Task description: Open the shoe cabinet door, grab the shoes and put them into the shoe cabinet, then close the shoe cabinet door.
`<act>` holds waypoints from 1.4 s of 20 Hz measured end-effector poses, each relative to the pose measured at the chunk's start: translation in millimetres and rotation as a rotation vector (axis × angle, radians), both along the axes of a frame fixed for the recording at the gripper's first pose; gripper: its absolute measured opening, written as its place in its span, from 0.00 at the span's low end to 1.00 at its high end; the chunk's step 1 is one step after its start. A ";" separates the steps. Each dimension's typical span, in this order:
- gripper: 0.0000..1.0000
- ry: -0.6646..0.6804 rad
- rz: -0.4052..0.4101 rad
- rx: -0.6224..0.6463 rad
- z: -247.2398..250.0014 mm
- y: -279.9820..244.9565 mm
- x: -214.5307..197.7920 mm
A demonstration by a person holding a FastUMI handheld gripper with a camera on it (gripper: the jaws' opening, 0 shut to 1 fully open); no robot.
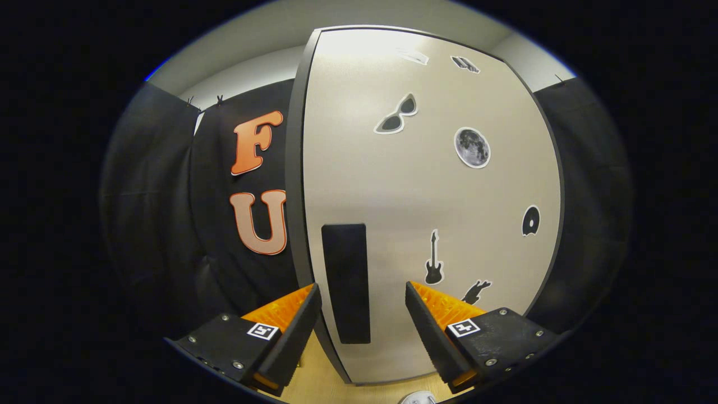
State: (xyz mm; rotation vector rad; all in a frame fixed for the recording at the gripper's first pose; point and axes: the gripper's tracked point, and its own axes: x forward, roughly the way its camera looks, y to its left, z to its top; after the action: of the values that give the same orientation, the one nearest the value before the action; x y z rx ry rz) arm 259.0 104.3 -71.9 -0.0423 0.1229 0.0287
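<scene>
The gripper [363,300] is standing open, its fingers spread either side of the tall black rectangular handle [346,282]. That handle is sitting near the left edge of the pale grey, sticker-covered shoe cabinet door [437,191], which is showing closed.

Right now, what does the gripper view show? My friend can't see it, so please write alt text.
A pale shoe cabinet door stands closed just ahead of the open gripper, whose fingers sit either side of the door's dark upright handle. Stickers dot the door: sunglasses, a moon, a guitar.
</scene>
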 end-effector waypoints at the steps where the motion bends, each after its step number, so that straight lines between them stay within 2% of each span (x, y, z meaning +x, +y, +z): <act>1: 0.90 0.006 0.004 -0.003 -0.7 0.9 1.6; 2: 0.86 0.013 0.009 -0.008 -2.2 2.1 2.3; 3: 0.76 0.019 0.009 -0.016 -4.9 3.3 3.1; 4: 0.70 0.022 0.012 -0.025 -6.1 4.7 3.7; 6: 0.54 0.014 0.023 -0.029 -5.6 10.1 3.5; 7: 0.39 0.012 0.018 -0.032 -4.7 8.9 1.7; 13: 0.32 0.013 0.045 -0.003 -3.8 6.6 -9.5; 20: 0.30 -0.003 0.078 0.014 5.6 -13.8 -70.8; 28: 0.30 -0.005 0.060 0.039 8.7 -55.0 -119.9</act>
State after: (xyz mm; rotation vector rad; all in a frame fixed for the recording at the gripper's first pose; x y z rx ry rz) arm 139.1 49.3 -63.2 -0.0073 0.1159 0.0904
